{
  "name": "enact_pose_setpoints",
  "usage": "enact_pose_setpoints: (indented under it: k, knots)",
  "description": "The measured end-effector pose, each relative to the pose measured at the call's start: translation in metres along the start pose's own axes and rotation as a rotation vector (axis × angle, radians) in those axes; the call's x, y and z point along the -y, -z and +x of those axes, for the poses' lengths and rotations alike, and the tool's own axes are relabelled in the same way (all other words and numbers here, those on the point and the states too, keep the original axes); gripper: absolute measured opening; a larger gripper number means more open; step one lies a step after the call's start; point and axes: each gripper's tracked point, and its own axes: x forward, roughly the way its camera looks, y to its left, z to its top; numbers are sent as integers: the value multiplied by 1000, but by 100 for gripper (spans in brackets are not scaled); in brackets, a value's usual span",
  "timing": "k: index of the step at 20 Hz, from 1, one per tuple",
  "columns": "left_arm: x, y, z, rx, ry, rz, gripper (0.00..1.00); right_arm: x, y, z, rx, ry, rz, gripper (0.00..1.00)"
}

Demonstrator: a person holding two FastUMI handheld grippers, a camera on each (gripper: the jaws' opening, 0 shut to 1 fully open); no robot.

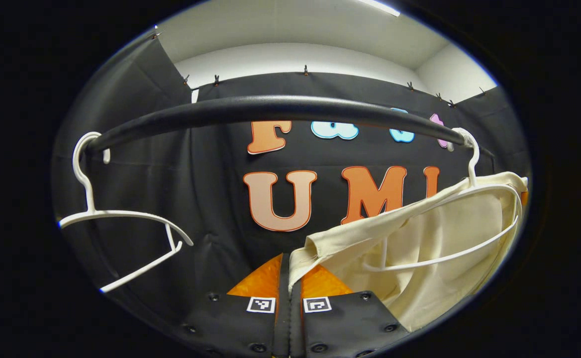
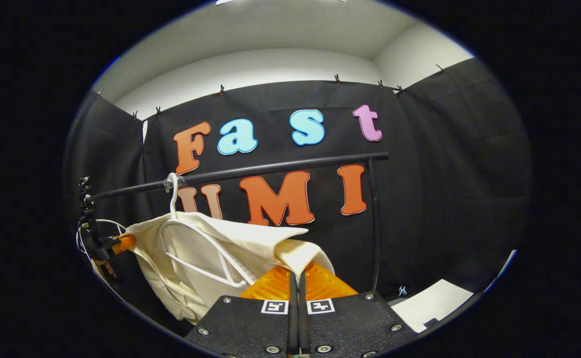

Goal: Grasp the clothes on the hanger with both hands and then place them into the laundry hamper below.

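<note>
Each hand-held gripper, left (image 1: 289, 278) and right (image 2: 298, 276), seems clamped on an edge of the cream garment (image 1: 435, 238) hanging on its white hanger (image 1: 469, 209) from the rail (image 1: 270, 112), so tugging down might snag the cloth.

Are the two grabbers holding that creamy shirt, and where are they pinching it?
Yes. The left gripper pinches the cream garment at one edge, and the right gripper pinches another edge. It hangs on its white hanger.
</note>
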Motion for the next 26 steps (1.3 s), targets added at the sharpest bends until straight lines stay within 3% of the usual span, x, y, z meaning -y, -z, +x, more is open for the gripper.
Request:
enact_pose_setpoints:
  k: [10,16,22,26]
  knots:
    - [1,31,7,-65,-15,29,9,7,45,11,-66,-21,69,0]
    - [-5,55,17,-122,-45,-9,7,9,74,19,-106,-23,118,0]
    - [-19,103,4,-222,-67,-19,7,13,112,17,-176,-6,128,0]
    - [-20,120,-9,-244,-60,28,7,12,130,13,-207,6,120,0]
